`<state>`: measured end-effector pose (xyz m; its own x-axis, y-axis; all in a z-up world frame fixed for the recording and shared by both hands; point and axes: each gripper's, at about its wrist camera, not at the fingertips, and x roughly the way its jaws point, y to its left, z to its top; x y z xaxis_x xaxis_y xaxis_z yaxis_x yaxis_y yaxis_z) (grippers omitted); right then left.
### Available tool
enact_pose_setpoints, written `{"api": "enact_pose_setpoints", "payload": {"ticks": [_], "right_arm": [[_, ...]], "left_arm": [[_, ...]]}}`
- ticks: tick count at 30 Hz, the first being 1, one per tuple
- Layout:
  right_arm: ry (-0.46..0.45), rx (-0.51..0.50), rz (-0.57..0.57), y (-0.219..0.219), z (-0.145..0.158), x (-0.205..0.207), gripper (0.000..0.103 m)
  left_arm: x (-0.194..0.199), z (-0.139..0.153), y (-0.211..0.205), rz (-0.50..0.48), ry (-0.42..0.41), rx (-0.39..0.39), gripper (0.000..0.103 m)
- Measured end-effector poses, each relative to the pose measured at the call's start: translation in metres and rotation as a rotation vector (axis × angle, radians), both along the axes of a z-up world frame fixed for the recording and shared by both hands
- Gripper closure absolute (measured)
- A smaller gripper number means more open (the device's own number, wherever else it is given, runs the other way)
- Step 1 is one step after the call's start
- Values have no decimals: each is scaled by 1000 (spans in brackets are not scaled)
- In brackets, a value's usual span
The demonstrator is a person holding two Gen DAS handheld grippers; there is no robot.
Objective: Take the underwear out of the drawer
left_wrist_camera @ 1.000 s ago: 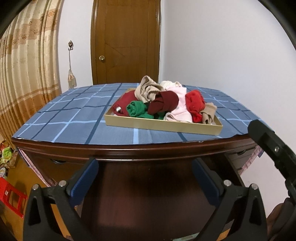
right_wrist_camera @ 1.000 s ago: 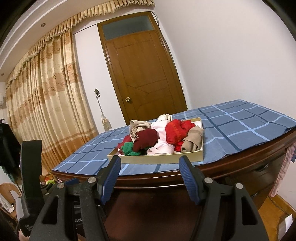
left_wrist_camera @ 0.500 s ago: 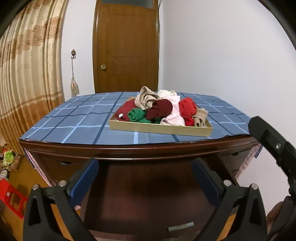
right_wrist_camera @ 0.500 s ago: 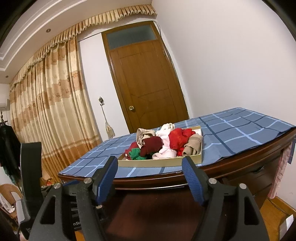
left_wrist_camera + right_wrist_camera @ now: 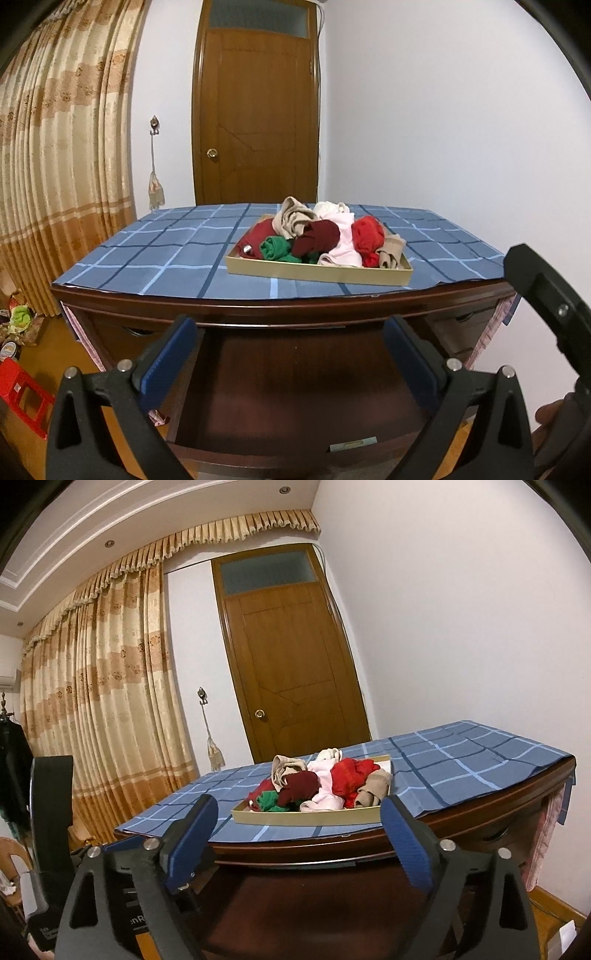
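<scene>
The underwear is heaped in a tray on the bench. Only the left view shows the open drawer (bare inside). Left tool gapes empty; right tool, jaws just opening, holds nothing.

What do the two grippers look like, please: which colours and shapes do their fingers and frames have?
Both look alike. The left gripper and the right gripper each have two blue ribbed pads on black triangular finger frames with silver screws. In the right wrist view, part of some white lettering shows on the black body below.
</scene>
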<state>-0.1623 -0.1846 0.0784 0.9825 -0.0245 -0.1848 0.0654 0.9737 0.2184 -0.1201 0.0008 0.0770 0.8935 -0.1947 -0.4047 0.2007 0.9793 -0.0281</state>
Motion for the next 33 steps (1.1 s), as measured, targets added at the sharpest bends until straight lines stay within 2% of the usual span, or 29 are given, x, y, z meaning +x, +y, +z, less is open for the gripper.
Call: {"api": "enact_pose_setpoints", "payload": {"ticks": [3, 5, 16, 33], "right_arm": [[-5, 13, 10, -1, 2, -5, 3], [-11, 25, 18, -1, 3, -8, 2], [-29, 25, 16, 2, 9, -17, 2], [-11, 50, 18, -5, 7, -13, 2]], "left_arm": [[-4, 0, 1, 15, -12, 5, 0], [-6, 1, 1, 16, -15, 9, 0], [-15, 7, -2, 12, -29, 17, 0], [-12, 6, -2, 35, -4, 27, 0]]}}
